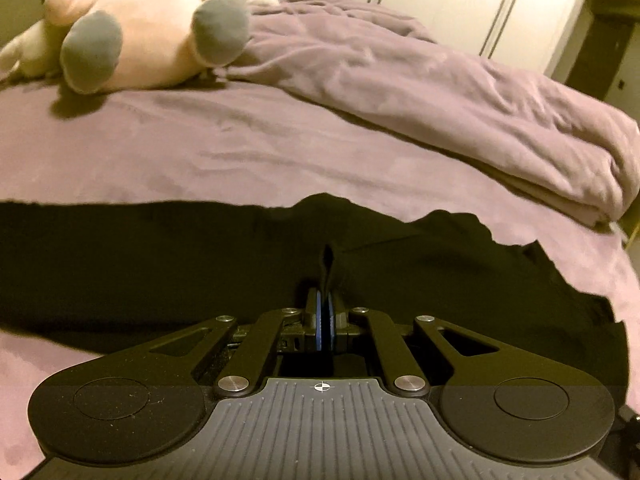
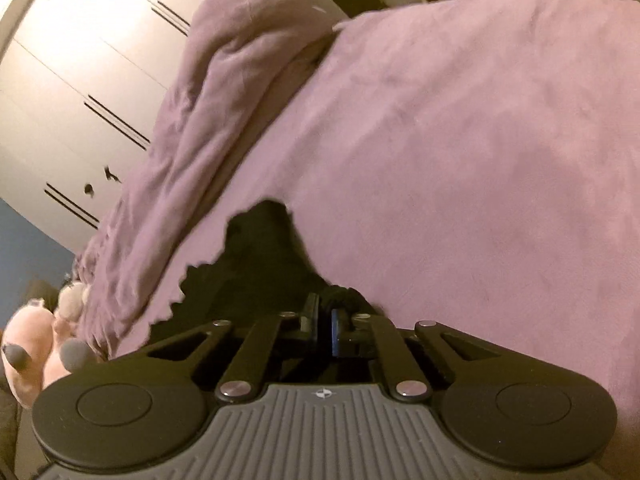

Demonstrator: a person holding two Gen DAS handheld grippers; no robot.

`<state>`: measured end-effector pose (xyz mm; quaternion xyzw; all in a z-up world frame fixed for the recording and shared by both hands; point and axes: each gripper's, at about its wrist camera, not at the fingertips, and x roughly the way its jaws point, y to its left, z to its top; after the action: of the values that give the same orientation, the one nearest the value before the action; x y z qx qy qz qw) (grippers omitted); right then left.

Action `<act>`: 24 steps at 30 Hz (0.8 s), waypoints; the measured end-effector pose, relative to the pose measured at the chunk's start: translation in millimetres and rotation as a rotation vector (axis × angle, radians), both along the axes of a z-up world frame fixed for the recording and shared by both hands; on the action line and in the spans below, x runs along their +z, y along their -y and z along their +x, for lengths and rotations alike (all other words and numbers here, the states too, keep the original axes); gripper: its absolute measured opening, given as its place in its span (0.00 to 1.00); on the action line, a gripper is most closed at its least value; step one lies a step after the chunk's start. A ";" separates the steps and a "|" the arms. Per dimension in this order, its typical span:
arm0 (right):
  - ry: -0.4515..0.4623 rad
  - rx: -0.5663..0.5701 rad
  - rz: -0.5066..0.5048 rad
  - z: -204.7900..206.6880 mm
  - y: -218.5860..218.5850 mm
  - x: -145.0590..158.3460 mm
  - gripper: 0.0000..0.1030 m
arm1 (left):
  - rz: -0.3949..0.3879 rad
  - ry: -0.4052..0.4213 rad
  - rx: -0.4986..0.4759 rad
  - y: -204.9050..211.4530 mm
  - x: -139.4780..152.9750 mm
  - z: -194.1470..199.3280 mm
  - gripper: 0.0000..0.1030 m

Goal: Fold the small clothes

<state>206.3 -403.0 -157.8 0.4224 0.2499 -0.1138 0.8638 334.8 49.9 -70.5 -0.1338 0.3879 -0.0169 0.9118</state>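
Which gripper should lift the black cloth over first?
Probably the left gripper: it pinches a fold amid the spread black cloth garment. The right gripper pinches only its bunched edge beside the purple bedsheet.

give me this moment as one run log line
left gripper: shut on black garment | right gripper: shut on black garment | surface: purple bed sheet

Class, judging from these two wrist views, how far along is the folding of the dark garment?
Done: the black cloth garment lies spread on the mauve bedsheet. In hand: the left gripper and right gripper are each shut on its fabric. Left: no fold shows yet.
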 end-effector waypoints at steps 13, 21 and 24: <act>0.004 0.064 -0.274 -29.5 -12.3 45.2 0.21 | -0.022 -0.029 -0.010 -8.2 -13.8 4.8 0.05; -0.084 0.266 -0.464 63.0 -31.7 49.5 0.31 | -0.031 -0.052 -0.027 -10.1 -18.8 11.3 0.05; -0.115 0.302 -0.537 93.2 -36.4 46.7 0.31 | -0.023 -0.057 -0.042 -7.3 -21.9 15.8 0.05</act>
<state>299.5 -366.6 -111.0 0.1301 0.3193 -0.0698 0.9361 350.6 57.2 -92.4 -0.1367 0.4164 -0.0368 0.8981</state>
